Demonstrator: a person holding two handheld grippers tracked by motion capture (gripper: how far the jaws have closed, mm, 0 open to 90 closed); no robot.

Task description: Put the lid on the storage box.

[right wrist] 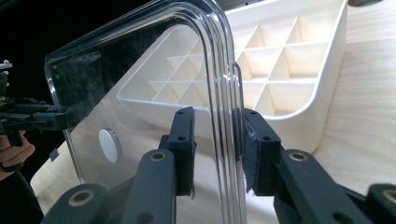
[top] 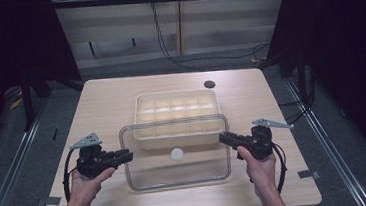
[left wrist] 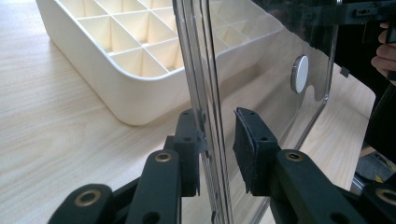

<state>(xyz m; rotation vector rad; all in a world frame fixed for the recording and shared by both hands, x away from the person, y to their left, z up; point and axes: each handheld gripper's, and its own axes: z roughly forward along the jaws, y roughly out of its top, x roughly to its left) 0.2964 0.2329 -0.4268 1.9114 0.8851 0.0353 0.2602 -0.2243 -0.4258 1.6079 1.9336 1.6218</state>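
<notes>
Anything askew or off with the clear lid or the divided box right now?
Nothing looks damaged or spilled. The clear lid is held by its two short edges between the left gripper and right gripper, offset toward the person, so it covers only the near edge of the cream divided box and is not seated on it.

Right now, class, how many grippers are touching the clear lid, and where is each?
2. The left gripper clamps the clear lid's left edge; the right gripper has the right edge between its jaws. The lid is held above the table, before the cream divided tray.

a clear lid (top: 175, 154) with white disc (top: 177, 153), cream tray (top: 176, 108).
</notes>
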